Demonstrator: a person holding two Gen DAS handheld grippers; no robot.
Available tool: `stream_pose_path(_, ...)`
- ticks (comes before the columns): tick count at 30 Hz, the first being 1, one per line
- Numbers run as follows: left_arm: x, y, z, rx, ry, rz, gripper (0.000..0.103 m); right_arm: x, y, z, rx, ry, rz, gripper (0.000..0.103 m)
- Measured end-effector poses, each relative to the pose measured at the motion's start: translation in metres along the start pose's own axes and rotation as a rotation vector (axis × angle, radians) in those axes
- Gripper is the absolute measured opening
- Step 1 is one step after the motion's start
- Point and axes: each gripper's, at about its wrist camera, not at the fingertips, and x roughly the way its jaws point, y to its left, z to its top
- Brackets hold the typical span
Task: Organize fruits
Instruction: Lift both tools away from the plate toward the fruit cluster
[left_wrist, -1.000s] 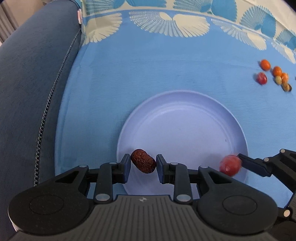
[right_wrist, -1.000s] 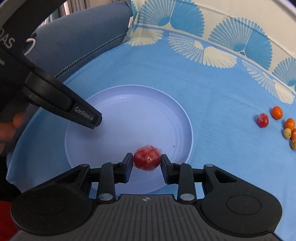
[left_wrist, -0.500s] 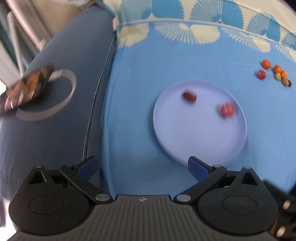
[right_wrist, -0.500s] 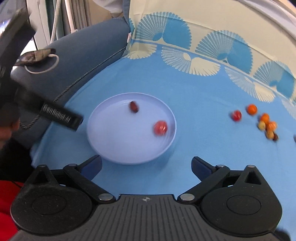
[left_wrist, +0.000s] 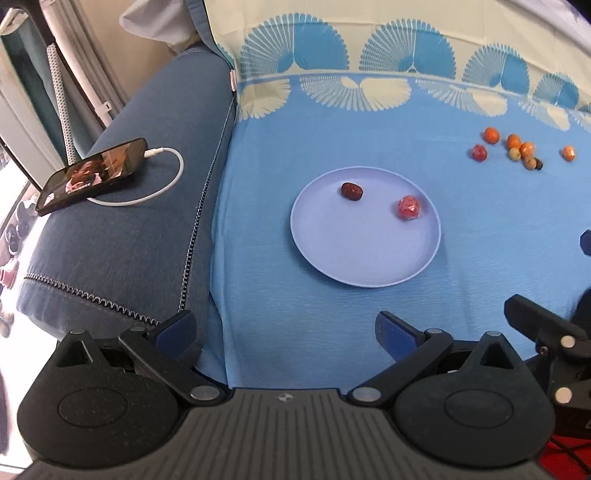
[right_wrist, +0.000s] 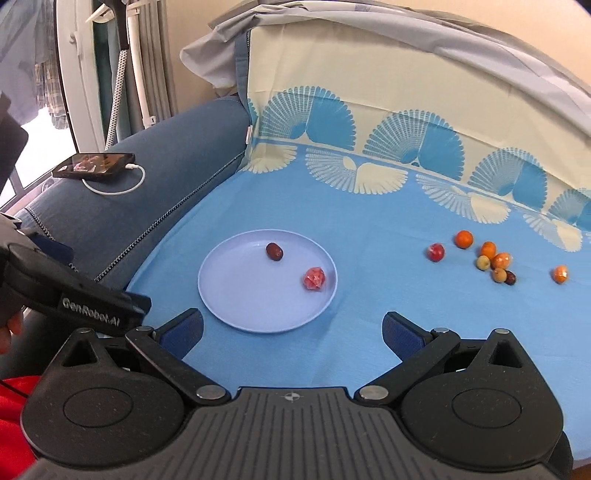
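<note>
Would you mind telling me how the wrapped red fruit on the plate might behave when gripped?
The wrapped red fruit looks round, so it may roll across the plate. Its glossy wrapper probably makes it slippery.

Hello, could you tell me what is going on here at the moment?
A person holding two grippers is sorting fruit onto a lilac plate on a blue cloth. A dark date and a red fruit lie on the plate. The left gripper and right gripper both hang empty short of it, jaws wide open. The other fruits wait on the cloth to the right.
</note>
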Motion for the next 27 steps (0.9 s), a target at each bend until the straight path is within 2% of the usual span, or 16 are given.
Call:
stream_pose_path(11,-0.034,0.001,-0.011,0.004,-0.069,0.017,0.103,-0.029,0.011,-0.006,-0.025,-0.065,-0.009,0.102)
stream_pose_path(27,-0.030,0.001,-0.010,0.017,-0.047,0.013,0.103,-0.030,0.011,-0.007,-0.022,-0.062,0.000,0.102)
